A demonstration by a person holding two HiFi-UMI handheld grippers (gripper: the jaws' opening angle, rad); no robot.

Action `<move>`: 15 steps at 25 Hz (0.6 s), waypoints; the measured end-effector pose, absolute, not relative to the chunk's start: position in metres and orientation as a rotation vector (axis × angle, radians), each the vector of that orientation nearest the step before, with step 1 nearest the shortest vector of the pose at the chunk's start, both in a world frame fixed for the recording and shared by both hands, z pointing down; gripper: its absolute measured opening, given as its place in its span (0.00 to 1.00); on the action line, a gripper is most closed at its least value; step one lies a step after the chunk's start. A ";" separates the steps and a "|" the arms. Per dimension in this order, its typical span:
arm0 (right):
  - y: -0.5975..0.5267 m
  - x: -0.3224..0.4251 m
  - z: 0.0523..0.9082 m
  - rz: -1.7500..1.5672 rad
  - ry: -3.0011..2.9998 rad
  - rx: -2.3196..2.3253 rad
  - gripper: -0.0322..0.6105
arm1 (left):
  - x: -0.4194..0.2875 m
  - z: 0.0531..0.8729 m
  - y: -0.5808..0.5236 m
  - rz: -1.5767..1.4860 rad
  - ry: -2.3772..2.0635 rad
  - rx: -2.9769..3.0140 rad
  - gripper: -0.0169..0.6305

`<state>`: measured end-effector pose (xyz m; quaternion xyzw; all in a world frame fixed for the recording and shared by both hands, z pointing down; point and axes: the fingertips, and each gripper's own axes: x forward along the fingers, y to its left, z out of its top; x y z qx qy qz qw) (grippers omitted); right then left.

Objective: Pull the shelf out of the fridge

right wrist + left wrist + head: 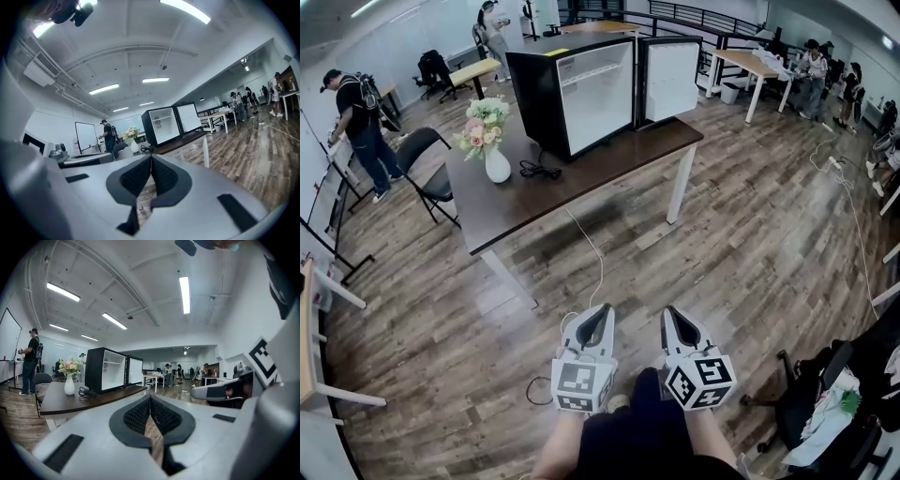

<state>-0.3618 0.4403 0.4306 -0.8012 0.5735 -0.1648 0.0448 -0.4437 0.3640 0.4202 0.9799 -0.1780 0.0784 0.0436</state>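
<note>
A small black fridge (572, 89) stands on the dark table (581, 178), its door (670, 80) swung open to the right. Inside its white interior a shelf (592, 75) sits high up, level. The fridge (105, 369) also shows far ahead in the left gripper view, and the fridge (161, 125) in the right gripper view. My left gripper (607, 309) and right gripper (668, 312) hover side by side low over the floor, well short of the table. Both are shut with nothing between the jaws.
A white vase of flowers (492, 141) and a coiled black cable (539, 170) sit on the table left of the fridge. A black chair (427, 169) stands at the table's left end. A white cord (591, 253) trails over the wooden floor. People stand at the room's edges.
</note>
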 end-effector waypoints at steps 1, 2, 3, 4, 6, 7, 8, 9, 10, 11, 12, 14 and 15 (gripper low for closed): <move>0.438 -0.360 0.432 -0.508 1.749 -2.448 0.04 | -0.441 0.422 0.362 0.245 -0.541 2.994 0.03; 0.435 -0.356 0.433 -0.509 1.747 -2.448 0.04 | -0.438 0.423 0.358 0.247 -0.540 2.994 0.03; 0.431 -0.351 0.434 -0.507 1.747 -2.448 0.04 | -0.434 0.424 0.354 0.245 -0.541 2.994 0.03; 0.426 -0.346 0.435 -0.504 1.750 -2.447 0.04 | -0.429 0.424 0.349 0.242 -0.546 2.994 0.03; 0.414 -0.333 0.435 -0.499 1.759 -2.445 0.04 | -0.417 0.425 0.336 0.240 -0.561 2.994 0.03; 0.408 -0.325 0.434 -0.497 1.759 -2.445 0.04 | -0.410 0.425 0.330 0.241 -0.563 2.996 0.03; 0.404 -0.317 0.434 -0.493 1.756 -2.444 0.04 | -0.402 0.425 0.325 0.241 -0.561 3.000 0.03; 0.399 -0.309 0.433 -0.488 1.754 -2.443 0.04 | -0.394 0.424 0.321 0.237 -0.558 3.005 0.03; 0.393 -0.300 0.432 -0.487 1.755 -2.440 0.04 | -0.385 0.423 0.315 0.232 -0.558 3.010 0.03; 0.386 -0.291 0.432 -0.489 1.761 -2.437 0.04 | -0.376 0.422 0.308 0.229 -0.563 3.011 0.03; 0.379 -0.282 0.433 -0.494 1.768 -2.434 0.04 | -0.368 0.421 0.302 0.228 -0.570 3.011 0.03; 0.365 -0.264 0.433 -0.501 1.778 -2.429 0.04 | -0.350 0.419 0.289 0.228 -0.577 3.013 0.03; 0.359 -0.256 0.434 -0.501 1.781 -2.427 0.04 | -0.341 0.419 0.283 0.223 -0.579 3.014 0.03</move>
